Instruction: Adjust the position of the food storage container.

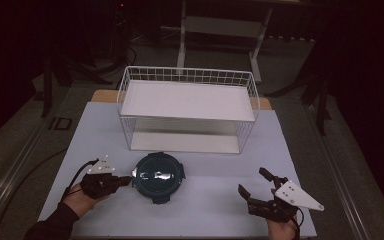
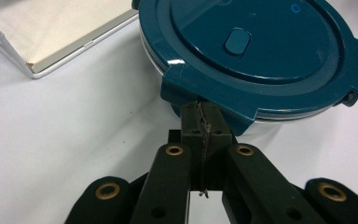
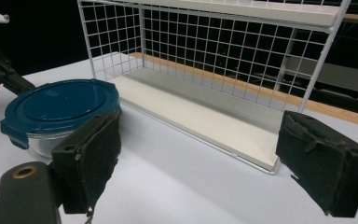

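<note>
A round glass container with a dark teal clip-on lid [image 1: 157, 175] [image 2: 251, 51] [image 3: 60, 105] stands on the white table, in front of the wire rack. My left gripper [image 1: 127, 179] [image 2: 200, 109] is shut, pads pressed together. Its tips rest against the lid's left side clip, slightly under it, and I see nothing held between them. My right gripper [image 1: 252, 182] [image 3: 200, 154] stands open at the table's near right, a good distance from the container, with nothing between its fingers [image 3: 93, 154]. A hand holds each gripper from the table's near edge.
A white two-tier wire rack [image 1: 187, 100] [image 3: 214, 56] stands at the back middle of the table [image 1: 220, 200], both shelves bare; its lower shelf corner [image 2: 51, 28] lies just beyond the container. Dark floor and furniture legs surround the table.
</note>
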Tool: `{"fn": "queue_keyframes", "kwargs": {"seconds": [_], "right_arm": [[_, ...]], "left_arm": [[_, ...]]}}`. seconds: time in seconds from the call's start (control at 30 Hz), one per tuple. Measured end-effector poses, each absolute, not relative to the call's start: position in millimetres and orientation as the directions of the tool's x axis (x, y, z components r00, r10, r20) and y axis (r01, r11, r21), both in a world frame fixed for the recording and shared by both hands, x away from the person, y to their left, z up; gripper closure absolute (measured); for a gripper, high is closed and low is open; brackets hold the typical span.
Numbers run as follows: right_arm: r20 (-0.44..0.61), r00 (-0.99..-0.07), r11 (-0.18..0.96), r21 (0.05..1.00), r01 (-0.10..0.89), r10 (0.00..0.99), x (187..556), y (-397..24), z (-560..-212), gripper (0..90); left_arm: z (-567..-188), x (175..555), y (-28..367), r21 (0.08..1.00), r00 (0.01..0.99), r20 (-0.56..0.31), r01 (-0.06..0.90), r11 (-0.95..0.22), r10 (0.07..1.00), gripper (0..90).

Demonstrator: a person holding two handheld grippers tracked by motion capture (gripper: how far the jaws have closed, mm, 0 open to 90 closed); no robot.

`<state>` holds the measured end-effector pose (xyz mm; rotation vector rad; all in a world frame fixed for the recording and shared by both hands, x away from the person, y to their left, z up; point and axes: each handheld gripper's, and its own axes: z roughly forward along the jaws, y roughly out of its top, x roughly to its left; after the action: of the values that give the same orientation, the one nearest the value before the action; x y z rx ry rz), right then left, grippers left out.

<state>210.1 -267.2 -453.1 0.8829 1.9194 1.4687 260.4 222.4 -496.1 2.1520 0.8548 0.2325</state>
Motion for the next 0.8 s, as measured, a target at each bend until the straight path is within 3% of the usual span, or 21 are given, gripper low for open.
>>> {"fn": "queue_keyframes", "kwargs": {"seconds": [0.8], "right_arm": [[-0.038,-0.634,0.184,0.969,0.166,0.772,210,-265,-454,13.5]], "left_arm": [[-496,293,162,0.733,0.796,-0.135,0.481,-0.481,0.589,89.9]]}}
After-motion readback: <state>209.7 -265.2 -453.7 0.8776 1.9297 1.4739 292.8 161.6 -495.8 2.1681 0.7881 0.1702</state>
